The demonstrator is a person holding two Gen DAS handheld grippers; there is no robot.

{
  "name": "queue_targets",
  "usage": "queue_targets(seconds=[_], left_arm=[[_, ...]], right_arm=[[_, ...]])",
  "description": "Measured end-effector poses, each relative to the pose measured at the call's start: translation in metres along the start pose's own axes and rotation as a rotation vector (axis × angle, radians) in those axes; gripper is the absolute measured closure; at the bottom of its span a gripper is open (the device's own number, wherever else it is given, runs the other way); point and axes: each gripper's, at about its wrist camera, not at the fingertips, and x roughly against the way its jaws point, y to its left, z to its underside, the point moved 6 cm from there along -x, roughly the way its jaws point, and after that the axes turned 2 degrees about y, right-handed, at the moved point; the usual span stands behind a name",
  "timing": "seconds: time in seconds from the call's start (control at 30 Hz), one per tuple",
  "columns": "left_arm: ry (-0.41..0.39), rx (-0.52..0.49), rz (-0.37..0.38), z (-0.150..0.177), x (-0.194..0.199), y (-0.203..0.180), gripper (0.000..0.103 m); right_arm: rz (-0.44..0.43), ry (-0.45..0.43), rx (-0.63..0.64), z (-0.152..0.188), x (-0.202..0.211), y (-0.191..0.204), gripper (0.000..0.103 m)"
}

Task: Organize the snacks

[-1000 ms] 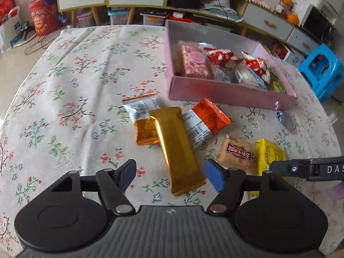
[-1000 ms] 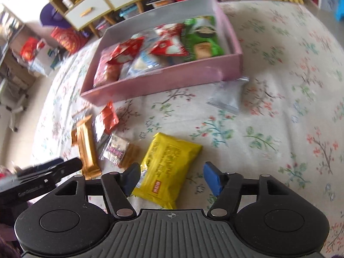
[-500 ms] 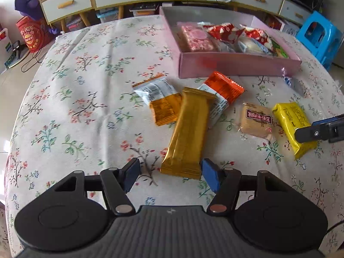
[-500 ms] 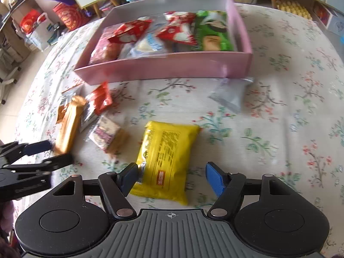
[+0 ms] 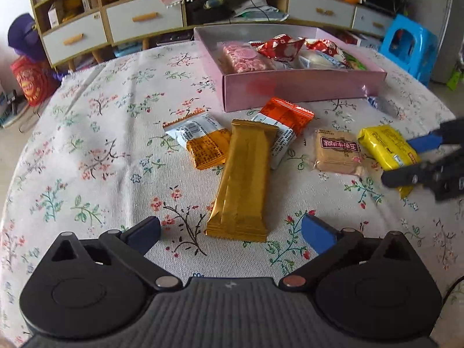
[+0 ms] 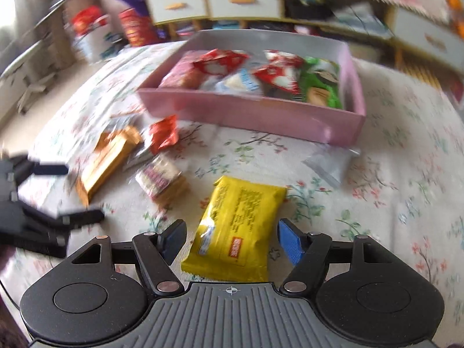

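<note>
The left gripper [image 5: 230, 232], its jaws just opened wide and empty, straddles the near end of the gold bar [image 5: 242, 179], which lies in front of the pink box [image 5: 301, 87]; it should come down square and close across the bar's width. The right gripper [image 6: 229, 239], parted and not yet pressing, brackets the yellow packet [image 6: 236, 229], also before the box. Only the right wrist view shows the silver pouch [image 6: 330, 163] whole at the box's corner.
</note>
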Motion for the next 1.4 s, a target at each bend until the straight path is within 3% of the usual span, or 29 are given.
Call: queue_targets(seconds=[0.23,0.37,0.6,0.7,0.8,0.83,0.9,1.4], left_arm=[[-0.069,-0.056,0.030,-0.001,0.000,0.000,0.000],[-0.086,-0.076,0.035,-0.007,-0.003,-0.002,0.000],[-0.072,-0.082,0.072,-0.017,-0.003,-0.011,0.023],[-0.063,-0.070,0.082,-0.019,-0.003,-0.012,0.036],[-0.056,-0.064,0.089,-0.021,0.000,-0.013,0.055],[-0.046,-0.060,0.092,-0.022,0.000,-0.013,0.057],[-0.035,-0.061,0.100,-0.023,0.001,-0.013,0.072],[0.004,0.099,0.149,-0.038,0.023,-0.021,0.076]], right_arm=[[0.016,-0.063,0.097,0.009,-0.003,0.006,0.015],[0.019,-0.071,0.090,0.006,-0.006,0.003,0.013],[0.020,-0.068,0.091,0.001,-0.009,0.001,0.014],[0.026,-0.056,0.086,0.001,-0.008,0.001,0.016],[0.029,-0.048,0.081,-0.001,-0.005,0.002,0.031],[0.037,-0.047,0.079,-0.002,-0.003,0.002,0.043],[0.038,-0.035,0.067,-0.002,-0.001,0.001,0.047],[0.051,-0.015,-0.063,-0.018,0.015,-0.009,0.049]])
